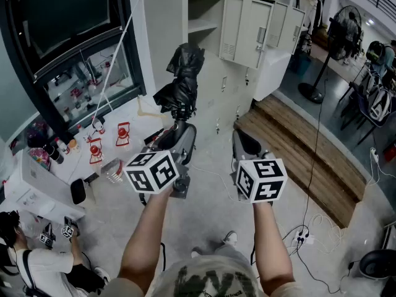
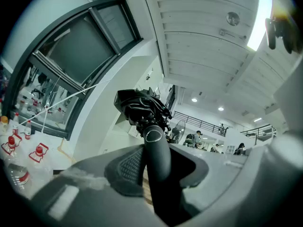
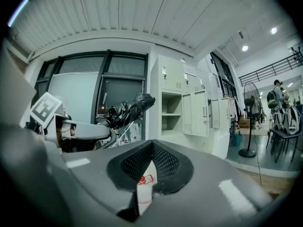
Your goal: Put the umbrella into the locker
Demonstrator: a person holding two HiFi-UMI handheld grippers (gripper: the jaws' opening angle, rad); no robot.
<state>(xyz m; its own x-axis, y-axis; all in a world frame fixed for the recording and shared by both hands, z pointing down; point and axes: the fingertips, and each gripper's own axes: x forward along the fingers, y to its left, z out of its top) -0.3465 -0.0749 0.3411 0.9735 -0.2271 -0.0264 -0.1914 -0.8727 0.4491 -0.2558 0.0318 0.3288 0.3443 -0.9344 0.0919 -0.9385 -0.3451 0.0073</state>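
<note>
Two grippers reach forward: the left gripper [image 1: 179, 129] clamps the handle [image 2: 158, 155] of the black folded umbrella [image 1: 182, 79], held in the air outside the open locker [image 1: 241, 30], while the right gripper [image 1: 243, 138] beside it has its jaws closed on nothing.

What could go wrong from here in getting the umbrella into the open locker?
1. The left gripper holds the umbrella by its smooth handle alone. The bunched canopy end sticks far out, so it could twist or slip.
2. Loose canopy folds could snag on the shelf or the open door of the locker.
3. The right gripper is shut and empty, so nothing steadies the far end.
</note>
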